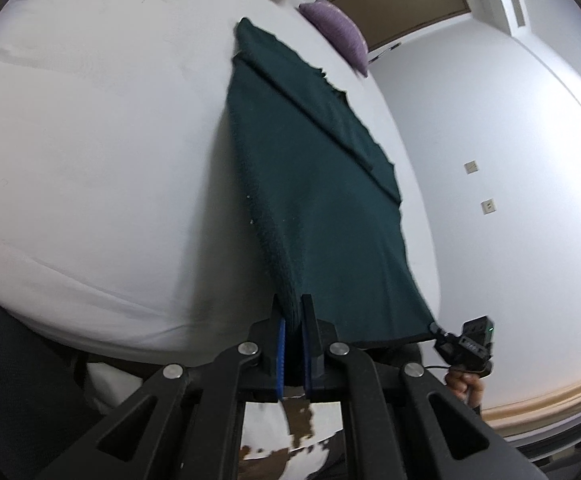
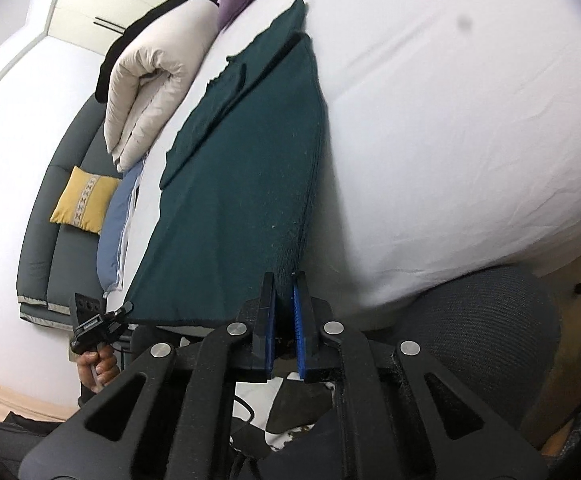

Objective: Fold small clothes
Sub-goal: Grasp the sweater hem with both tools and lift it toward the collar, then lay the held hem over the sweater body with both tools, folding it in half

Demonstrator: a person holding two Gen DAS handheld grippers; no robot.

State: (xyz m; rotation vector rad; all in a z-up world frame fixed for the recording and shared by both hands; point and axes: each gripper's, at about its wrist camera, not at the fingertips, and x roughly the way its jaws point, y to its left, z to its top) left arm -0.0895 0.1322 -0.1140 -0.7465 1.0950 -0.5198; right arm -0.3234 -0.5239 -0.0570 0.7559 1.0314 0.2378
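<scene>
A dark green garment [image 1: 314, 184] lies stretched over the white bed [image 1: 90, 140], its near edge lifted off the mattress. My left gripper [image 1: 294, 312] is shut on one near corner of the garment. My right gripper [image 2: 284, 292] is shut on the other near corner of the garment [image 2: 242, 184]. Each gripper shows in the other's view: the right one [image 1: 434, 326] at the lower right, the left one [image 2: 128, 306] at the lower left. A folded-in sleeve or flap lies along the garment's far side.
A purple cushion [image 1: 338, 32] and a rolled cream duvet [image 2: 146, 80] lie on the bed [image 2: 470, 140] beyond the garment. A blue pillow [image 2: 116, 224] lies at the bed's edge. A grey sofa [image 2: 50, 216] holds a yellow cushion [image 2: 82, 200]. A dark chair [image 2: 478, 340] stands near.
</scene>
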